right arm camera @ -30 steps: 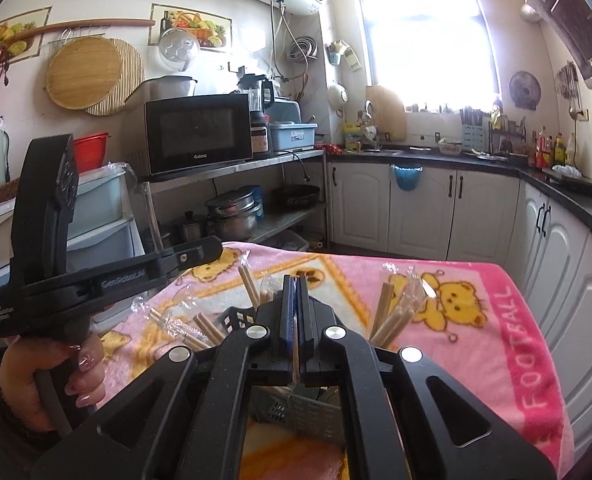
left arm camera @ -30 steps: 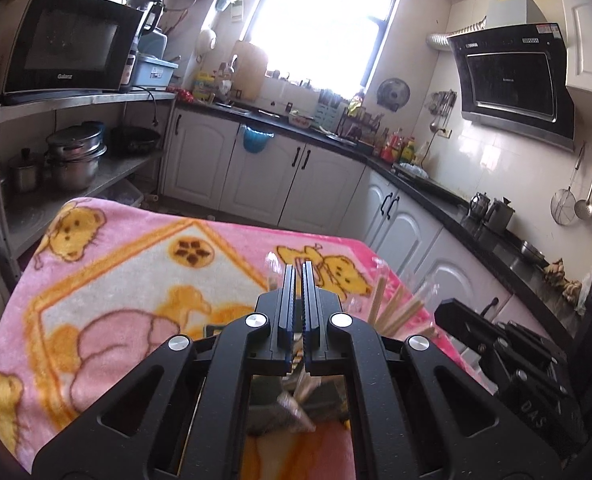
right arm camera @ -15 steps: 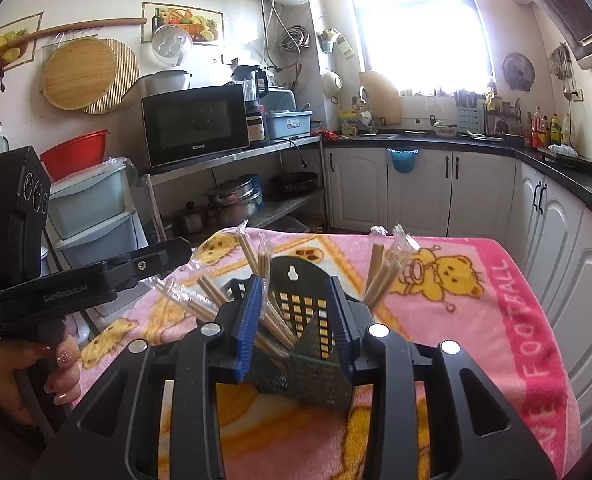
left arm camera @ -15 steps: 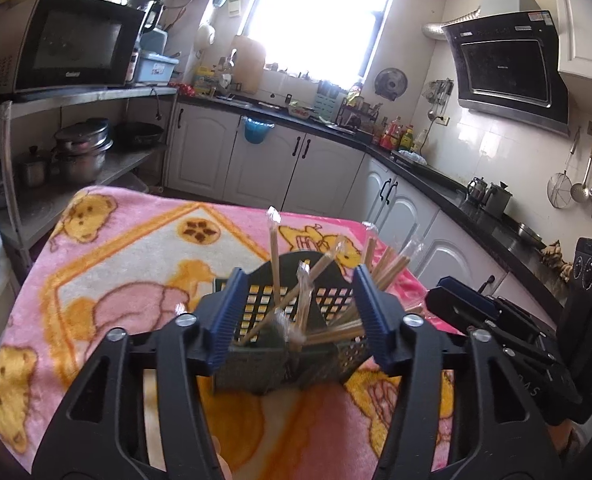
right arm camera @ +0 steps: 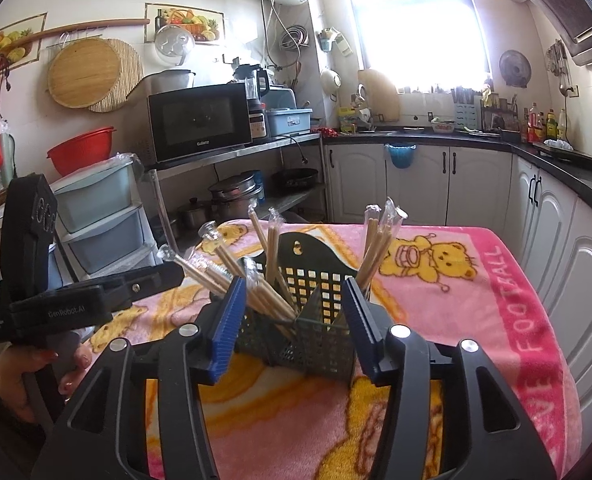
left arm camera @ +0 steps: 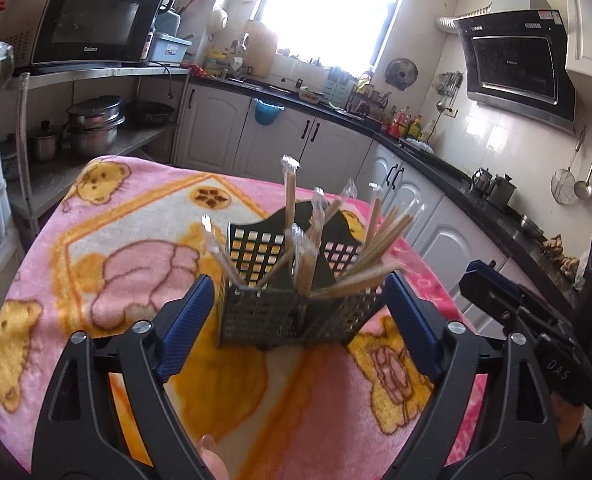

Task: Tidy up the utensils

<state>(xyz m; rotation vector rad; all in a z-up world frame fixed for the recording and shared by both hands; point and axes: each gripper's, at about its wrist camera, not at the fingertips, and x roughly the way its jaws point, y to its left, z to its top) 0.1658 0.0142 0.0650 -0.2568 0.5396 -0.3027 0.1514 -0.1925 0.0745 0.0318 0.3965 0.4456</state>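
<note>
Left wrist view showed the pink blanket (left arm camera: pixel 108 280) under the utensil caddy (left arm camera: pixel 288 308) at twelve o'clock, wrapped chopsticks (left arm camera: pixel 290 188) inside. The left gripper (left arm camera: pixel 296 312) and right gripper (right arm camera: pixel 292 312) had just been opening, holding nothing; the sorting looked finished.

One dark perforated plastic utensil caddy (left arm camera: pixel 282 308), two front compartments visible. Wrapped wooden chopstick pairs (right arm camera: pixel 376 248) standing in caddy: roughly nine or ten, exact count unclear where they overlap. Two black grippers with blue pads: left gripper (left arm camera: pixel 298 312), right gripper (right arm camera: pixel 292 320). One pink teddy-bear blanket (right arm camera: pixel 476 312) over counter. One black microwave (right arm camera: pixel 200 120). One red plastic bowl (right arm camera: pixel 81 154). Two round woven mats (right arm camera: pixel 92 74) on wall. One blue hanging basket (right arm camera: pixel 401 155) on cabinet door.
</note>
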